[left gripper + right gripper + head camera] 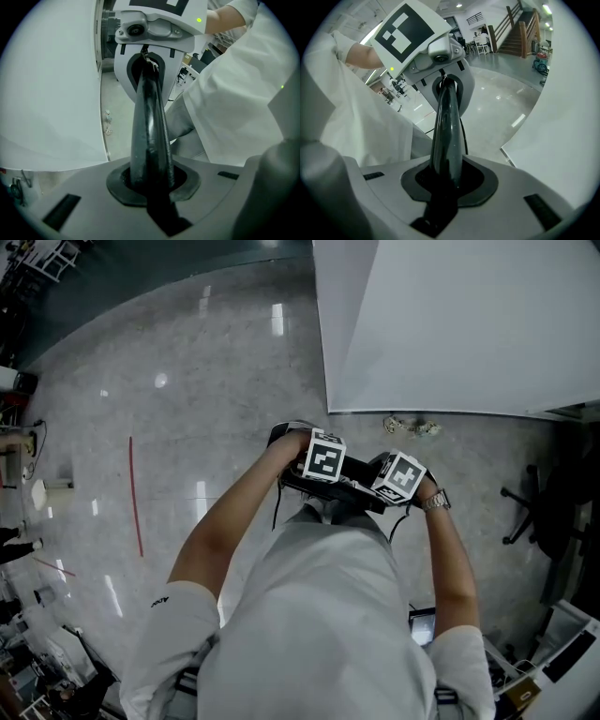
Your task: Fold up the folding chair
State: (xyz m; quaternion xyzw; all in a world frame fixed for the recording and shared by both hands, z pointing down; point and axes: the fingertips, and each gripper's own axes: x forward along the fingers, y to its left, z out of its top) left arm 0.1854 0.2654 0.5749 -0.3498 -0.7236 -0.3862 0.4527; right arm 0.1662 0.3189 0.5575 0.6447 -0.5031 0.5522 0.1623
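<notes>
Two elbows bent; left gripper (149, 185), right gripper (446, 180) face to face, clamped on black bar (149, 126).

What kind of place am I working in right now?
Probably a big open indoor hall or lab: polished stone floor, a staircase at the back, a white partition, an office chair.

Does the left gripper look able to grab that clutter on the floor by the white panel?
Probably not yet. The left gripper is shut on the black bar, as is the right gripper, and the clutter lies apart on the floor; it would have to let go first.
</notes>
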